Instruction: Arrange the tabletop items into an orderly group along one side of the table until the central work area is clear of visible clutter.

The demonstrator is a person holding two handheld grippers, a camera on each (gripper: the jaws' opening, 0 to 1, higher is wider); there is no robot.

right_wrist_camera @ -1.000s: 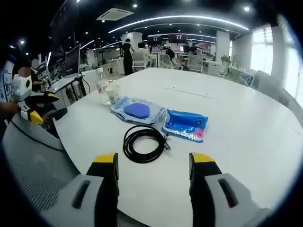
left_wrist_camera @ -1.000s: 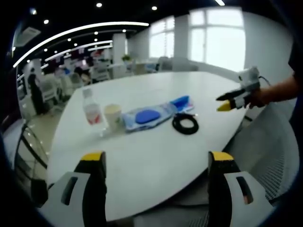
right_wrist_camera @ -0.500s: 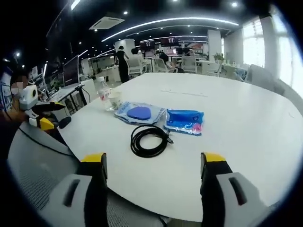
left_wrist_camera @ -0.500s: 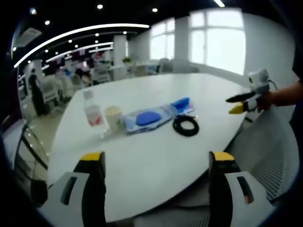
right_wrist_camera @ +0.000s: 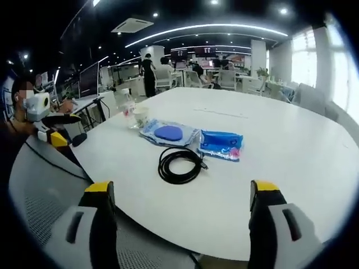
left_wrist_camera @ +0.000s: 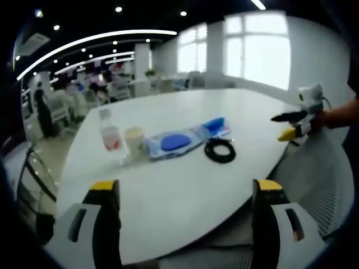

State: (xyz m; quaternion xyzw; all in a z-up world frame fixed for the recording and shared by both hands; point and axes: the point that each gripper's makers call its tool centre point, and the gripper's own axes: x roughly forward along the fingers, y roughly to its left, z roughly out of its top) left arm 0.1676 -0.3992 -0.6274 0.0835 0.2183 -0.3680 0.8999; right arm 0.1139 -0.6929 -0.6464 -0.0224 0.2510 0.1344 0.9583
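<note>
Well, in the left gripper view the left gripper hangs over the near edge of the white table, jaws spread wide and empty. Beyond the coiled black cable, touching nothing, lie a blue pouch, a paper cup and a water bottle in a row.

In the right gripper view the right gripper also gapes, holding nothing; just behind the cable lie the pouch and a blue packet
</note>
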